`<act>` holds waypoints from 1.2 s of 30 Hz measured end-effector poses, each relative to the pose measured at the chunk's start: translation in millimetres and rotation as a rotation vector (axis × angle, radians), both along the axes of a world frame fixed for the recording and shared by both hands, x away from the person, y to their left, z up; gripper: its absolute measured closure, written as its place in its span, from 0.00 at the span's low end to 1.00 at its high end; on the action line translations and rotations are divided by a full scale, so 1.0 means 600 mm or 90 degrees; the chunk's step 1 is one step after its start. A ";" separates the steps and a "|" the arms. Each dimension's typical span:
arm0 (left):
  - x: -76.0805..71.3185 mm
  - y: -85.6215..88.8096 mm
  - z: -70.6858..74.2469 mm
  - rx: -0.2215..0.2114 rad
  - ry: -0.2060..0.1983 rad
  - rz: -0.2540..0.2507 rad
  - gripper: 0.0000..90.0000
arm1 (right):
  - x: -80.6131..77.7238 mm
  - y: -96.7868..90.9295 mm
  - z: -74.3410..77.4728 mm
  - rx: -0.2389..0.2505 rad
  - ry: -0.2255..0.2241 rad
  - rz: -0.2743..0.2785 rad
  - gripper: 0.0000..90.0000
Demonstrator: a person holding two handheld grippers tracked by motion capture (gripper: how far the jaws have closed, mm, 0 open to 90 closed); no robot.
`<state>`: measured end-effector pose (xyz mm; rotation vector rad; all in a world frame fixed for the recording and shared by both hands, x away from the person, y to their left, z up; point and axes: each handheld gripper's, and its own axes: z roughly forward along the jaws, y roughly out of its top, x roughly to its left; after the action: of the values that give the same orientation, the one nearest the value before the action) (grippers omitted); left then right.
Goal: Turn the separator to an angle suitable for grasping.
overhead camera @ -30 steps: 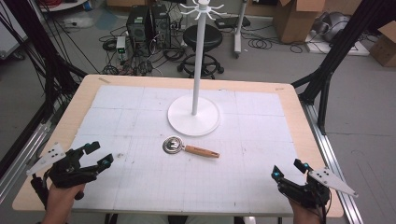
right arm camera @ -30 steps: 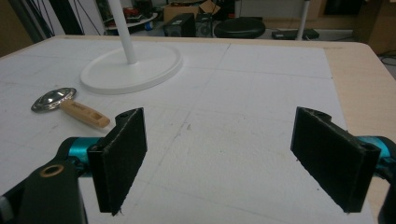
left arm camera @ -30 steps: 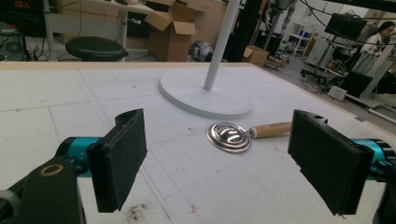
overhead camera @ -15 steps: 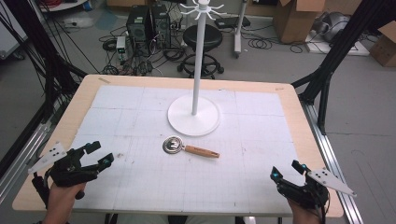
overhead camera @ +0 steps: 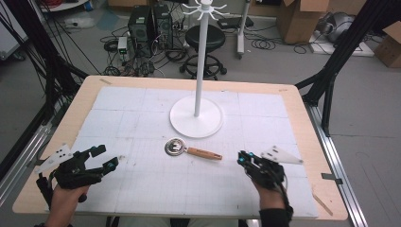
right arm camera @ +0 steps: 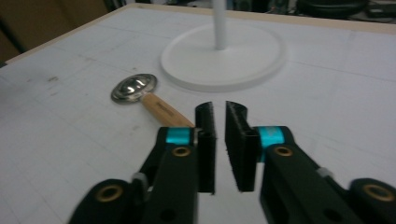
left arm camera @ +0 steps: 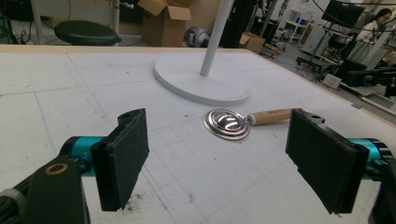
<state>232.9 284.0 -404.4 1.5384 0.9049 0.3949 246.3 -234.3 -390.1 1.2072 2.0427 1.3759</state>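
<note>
A metal measuring spoon (overhead camera: 175,146) with a wooden handle (overhead camera: 203,153) lies on the white mat in front of the white hook stand (overhead camera: 196,117). My right gripper (overhead camera: 242,158) sits just right of the handle's end; its jaws have just been closing and now stand shut with nothing between them. In the right gripper view the gripper (right arm camera: 219,109) points past the handle (right arm camera: 163,109), whose near end is hidden behind one jaw. My left gripper (overhead camera: 108,157) rests open at the table's near left. In the left gripper view the spoon (left arm camera: 226,123) lies beyond the wide-apart pads (left arm camera: 123,154).
The stand's round base (right arm camera: 224,56) and tall pole (overhead camera: 201,61) occupy the middle of the table behind the spoon. A wooden table edge (overhead camera: 307,123) frames the mat. A stool, boxes and cables are on the floor beyond.
My right gripper has slid left from the near right corner to beside the spoon handle, and its jaws have gone from open to shut. The left gripper has stayed put.
</note>
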 end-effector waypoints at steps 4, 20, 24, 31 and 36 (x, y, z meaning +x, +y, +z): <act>0.002 0.005 -0.002 -0.008 0.009 0.009 0.24 | 0.047 0.072 0.006 -0.031 0.029 0.038 0.99; 0.007 0.001 -0.003 -0.001 0.016 0.002 0.25 | 0.174 0.255 -0.039 -0.226 0.131 0.082 0.99; 0.006 0.003 -0.003 -0.003 0.015 0.003 0.25 | 0.190 0.281 -0.051 -0.275 0.166 0.088 0.99; 0.006 0.006 -0.003 -0.007 0.018 0.005 0.25 | 0.190 0.295 -0.059 -0.287 0.183 0.111 0.99; 0.006 0.004 -0.003 -0.006 0.019 0.004 0.25 | 0.182 0.299 -0.059 -0.293 0.188 0.128 0.99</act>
<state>236.5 286.7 -406.1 1.5366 0.9330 0.3726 355.6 -54.8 -425.4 1.0675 2.5599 0.7599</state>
